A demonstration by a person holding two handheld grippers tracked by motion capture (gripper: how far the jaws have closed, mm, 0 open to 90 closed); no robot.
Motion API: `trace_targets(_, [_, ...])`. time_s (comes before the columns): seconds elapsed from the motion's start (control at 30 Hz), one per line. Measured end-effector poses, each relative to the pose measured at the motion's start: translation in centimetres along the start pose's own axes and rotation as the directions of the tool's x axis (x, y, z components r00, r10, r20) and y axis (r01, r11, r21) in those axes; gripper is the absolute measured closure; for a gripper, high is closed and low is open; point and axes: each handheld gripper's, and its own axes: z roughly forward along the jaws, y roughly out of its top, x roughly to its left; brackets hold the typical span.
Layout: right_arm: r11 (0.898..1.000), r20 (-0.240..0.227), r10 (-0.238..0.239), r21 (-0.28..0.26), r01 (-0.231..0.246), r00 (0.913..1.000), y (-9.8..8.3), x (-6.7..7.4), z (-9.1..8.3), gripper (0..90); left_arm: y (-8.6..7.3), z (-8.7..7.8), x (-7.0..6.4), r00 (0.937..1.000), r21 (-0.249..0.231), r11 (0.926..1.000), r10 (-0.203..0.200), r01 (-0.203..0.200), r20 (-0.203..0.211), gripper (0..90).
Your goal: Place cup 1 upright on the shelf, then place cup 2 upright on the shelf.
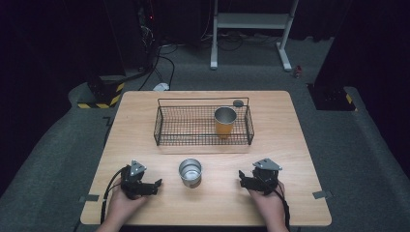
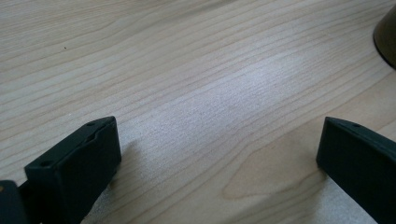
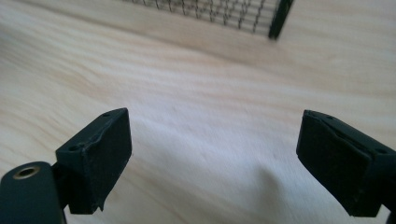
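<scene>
A steel cup stands upright on the wooden table near the front middle. A second cup, steel inside and orange outside, stands in the right part of a black wire basket. My left gripper rests low on the table left of the steel cup, jaws wide apart and empty. In the left gripper view its fingers frame bare wood, and a cup's edge shows at the far right. My right gripper lies right of the steel cup, open and empty, with the basket's corner ahead of it.
A small dark round object lies on the table just behind the basket. Beyond the table stand a white metal frame, cables on the grey floor, and black-and-yellow striped blocks at the left. Bare wood stretches between both grippers and the basket.
</scene>
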Motion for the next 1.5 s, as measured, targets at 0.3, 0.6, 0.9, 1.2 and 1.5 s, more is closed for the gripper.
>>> trace_targets(0.3, [0.996, -0.002, 0.013, 0.083, -0.013, 0.9999, -1.1, -0.9, 0.1, 9.7, 0.1, 0.1, -0.2, 0.9999, -0.003, 1.0, -0.009, 0.009, -0.005, 0.3])
trace_targets(0.6, [0.997, -0.001, 0.013, 0.083, -0.013, 0.9999, -1.1, -0.9, 0.1, 9.8, 0.0, 0.0, -0.2, 1.0, -0.004, 1.0, 0.002, -0.002, 0.001, 0.3])
trace_targets(0.9, [0.996, -0.002, 0.016, 0.084, -0.015, 0.9999, -1.1, -0.8, 0.2, 9.6, 0.1, -0.8, 0.0, 0.9993, -0.025, 0.9996, 0.011, -0.01, 0.035, 0.1])
trace_targets(1.2, [0.996, -0.003, 0.012, 0.083, -0.012, 0.9999, -1.0, -0.9, 0.2, 9.7, 0.6, -1.7, -0.5, 0.9952, -0.096, 0.9951, 0.031, -0.022, 0.093, 0.5])
trace_targets(1.5, [0.996, -0.002, 0.012, 0.083, -0.012, 0.9999, -1.0, -0.8, 0.2, 9.9, 1.3, -2.0, -2.2, 0.9851, -0.147, 0.9876, 0.078, -0.055, 0.153, 0.5])
